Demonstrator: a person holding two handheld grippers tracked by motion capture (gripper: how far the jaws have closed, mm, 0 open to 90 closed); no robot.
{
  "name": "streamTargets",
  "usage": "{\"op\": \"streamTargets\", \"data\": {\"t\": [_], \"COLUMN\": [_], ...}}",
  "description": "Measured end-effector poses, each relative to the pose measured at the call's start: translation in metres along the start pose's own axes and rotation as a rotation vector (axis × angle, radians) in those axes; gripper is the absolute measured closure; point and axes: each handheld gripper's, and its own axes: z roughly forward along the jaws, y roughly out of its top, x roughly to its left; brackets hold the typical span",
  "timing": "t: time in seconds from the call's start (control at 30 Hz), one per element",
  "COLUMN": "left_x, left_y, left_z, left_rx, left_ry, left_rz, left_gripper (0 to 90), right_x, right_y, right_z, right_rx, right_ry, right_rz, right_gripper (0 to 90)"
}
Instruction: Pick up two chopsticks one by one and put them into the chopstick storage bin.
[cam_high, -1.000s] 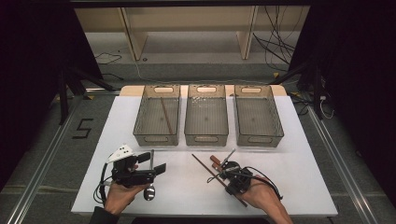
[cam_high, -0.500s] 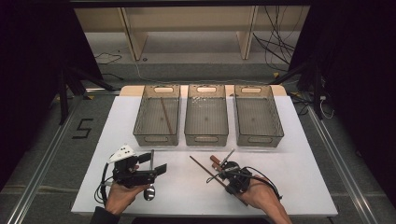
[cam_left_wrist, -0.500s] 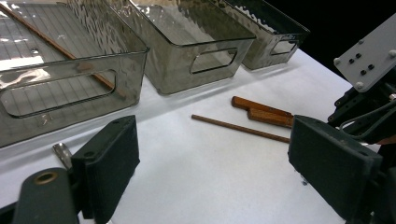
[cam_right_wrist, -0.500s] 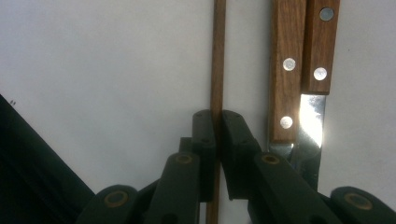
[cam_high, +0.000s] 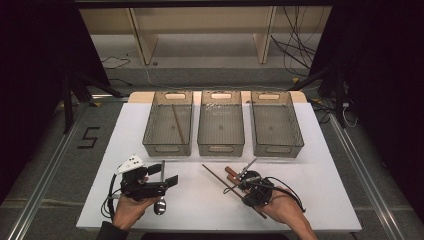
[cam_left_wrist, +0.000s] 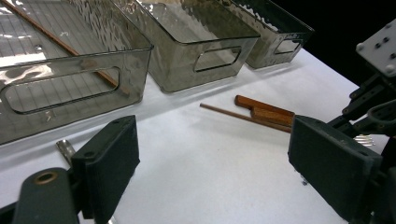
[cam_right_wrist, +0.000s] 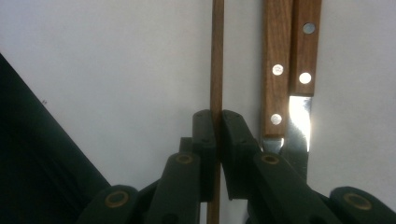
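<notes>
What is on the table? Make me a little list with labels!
right claw: shut on a thin stick
left claw: open, holding nothing
beside the stick: two wooden handles with rivets, one with a shiny blade
bins: three clear ones in a row on the table
left bin: holds another stick

White table (cam_high: 320, 165) carries three grey bins (cam_high: 220, 124) in a row at 12 o'clock. Thin brown stick (cam_high: 220, 181) and two wooden-handled utensils (cam_high: 231, 173) lie side by side at 5 o'clock. A metal piece (cam_high: 159, 205) sits at 7 o'clock.
</notes>
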Motion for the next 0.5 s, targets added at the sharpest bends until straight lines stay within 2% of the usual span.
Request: {"op": "streamTargets", "data": {"t": [0.1, 0.3, 0.33, 0.37, 0.4, 0.47, 0.5], "left_x": [-0.001, -0.007, -0.009, -0.009, -0.013, -0.018, -0.018], "left_y": [0.000, 0.002, 0.002, 0.002, 0.003, 0.005, 0.005], "left_z": [0.001, 0.004, 0.006, 0.006, 0.009, 0.013, 0.013], "left_rx": [0.004, 0.019, 0.019, 0.019, 0.021, 0.028, 0.028], "left_ry": [-0.003, -0.008, -0.017, -0.017, -0.032, -0.039, -0.039], "left_rz": [-0.008, -0.024, -0.039, -0.039, -0.055, -0.061, -0.061], "left_gripper": [16.0, 16.0, 16.1, 16.2, 16.2, 16.4, 16.6], "right_x": [-0.001, -0.003, -0.002, -0.002, -0.003, -0.003, -0.003], "right_y": [-0.001, -0.004, -0.004, -0.004, -0.003, -0.002, -0.002], "right_z": [-0.004, -0.021, -0.024, -0.024, -0.029, -0.033, -0.033], "right_rx": [-0.019, -0.097, -0.116, -0.116, -0.167, -0.202, -0.202], "right_ry": [0.017, 0.059, 0.065, 0.065, 0.086, 0.093, 0.093], "right_rz": [0.006, 0.004, 0.006, 0.006, 0.009, 0.011, 0.011], "right_gripper": [85.2, 85.2, 85.2, 85.2, 85.2, 85.2, 85.2]}}
